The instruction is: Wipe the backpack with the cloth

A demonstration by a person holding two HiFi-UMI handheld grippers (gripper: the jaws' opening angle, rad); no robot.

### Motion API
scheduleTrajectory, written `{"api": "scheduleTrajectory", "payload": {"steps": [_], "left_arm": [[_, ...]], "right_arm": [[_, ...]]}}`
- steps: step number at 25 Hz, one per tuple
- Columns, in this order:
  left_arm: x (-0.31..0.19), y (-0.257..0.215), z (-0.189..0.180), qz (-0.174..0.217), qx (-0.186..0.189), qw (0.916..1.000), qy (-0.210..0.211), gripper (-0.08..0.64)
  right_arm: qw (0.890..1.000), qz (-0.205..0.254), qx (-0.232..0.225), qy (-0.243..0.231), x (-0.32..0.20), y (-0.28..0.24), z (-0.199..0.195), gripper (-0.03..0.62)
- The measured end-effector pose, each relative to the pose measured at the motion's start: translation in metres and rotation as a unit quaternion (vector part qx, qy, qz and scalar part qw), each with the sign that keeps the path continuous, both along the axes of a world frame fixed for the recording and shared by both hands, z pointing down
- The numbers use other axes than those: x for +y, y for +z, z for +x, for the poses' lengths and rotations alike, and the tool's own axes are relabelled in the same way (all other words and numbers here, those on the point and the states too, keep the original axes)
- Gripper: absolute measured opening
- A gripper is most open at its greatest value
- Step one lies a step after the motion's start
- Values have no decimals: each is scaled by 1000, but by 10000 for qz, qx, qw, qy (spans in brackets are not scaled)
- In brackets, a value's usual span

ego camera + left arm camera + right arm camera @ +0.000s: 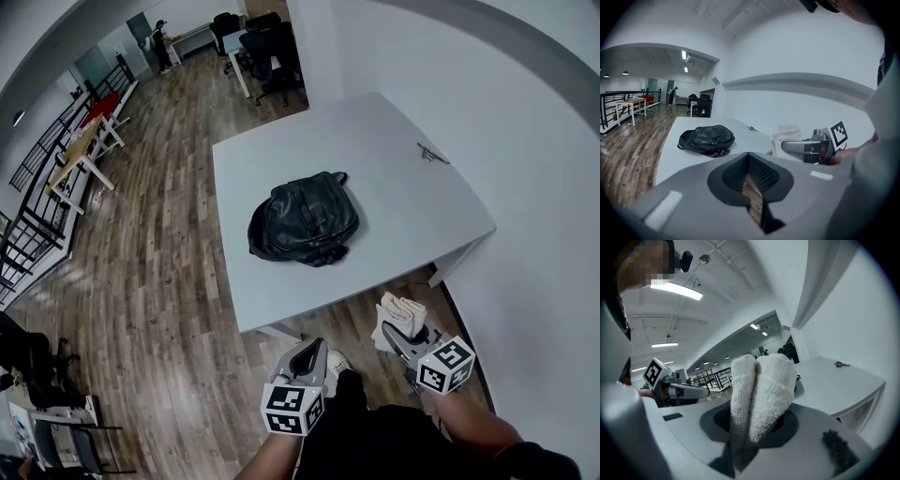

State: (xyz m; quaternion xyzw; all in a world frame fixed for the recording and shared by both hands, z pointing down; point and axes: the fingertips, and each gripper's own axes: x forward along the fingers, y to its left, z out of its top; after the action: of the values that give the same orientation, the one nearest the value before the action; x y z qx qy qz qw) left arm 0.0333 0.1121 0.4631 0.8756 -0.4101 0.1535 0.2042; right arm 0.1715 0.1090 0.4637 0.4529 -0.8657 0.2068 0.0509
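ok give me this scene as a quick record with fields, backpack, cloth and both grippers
left gripper: jaws together, nothing between them, held short of the table's near edge
right gripper: shut on the cloth, also short of the table
cloth: white, folded, sticking up from the right gripper's jaws
backpack: black, lying on the table, nothing touching it
table: white, also holds a small metal item near its far right side
wiping: not begun
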Motion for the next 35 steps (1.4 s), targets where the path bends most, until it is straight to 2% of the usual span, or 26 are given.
{"api": "scheduleTrajectory", "payload": {"steps": [5, 11, 18, 24, 35], "left_arm": [[-32, 6, -4, -31, -95, 9999, 55, 8], [-65, 13, 8, -45, -197, 9990, 397, 8], [-115, 11, -1, -62, -195, 9988, 448, 8], [-164, 6, -8, 119, -127, 9991, 399, 8], [-201, 3, 2, 160, -89, 9974, 696, 8]], "right_arm": [[10000, -20, 67, 18, -37, 0, -5, 87], [9995, -61, 302, 58, -83, 10, -6, 87], [9983, -63, 569, 119, -132, 8, -4, 87], [9985, -376, 63, 385, -175, 13, 7, 87], [9975, -216, 390, 540, -220, 6, 17, 87]]}}
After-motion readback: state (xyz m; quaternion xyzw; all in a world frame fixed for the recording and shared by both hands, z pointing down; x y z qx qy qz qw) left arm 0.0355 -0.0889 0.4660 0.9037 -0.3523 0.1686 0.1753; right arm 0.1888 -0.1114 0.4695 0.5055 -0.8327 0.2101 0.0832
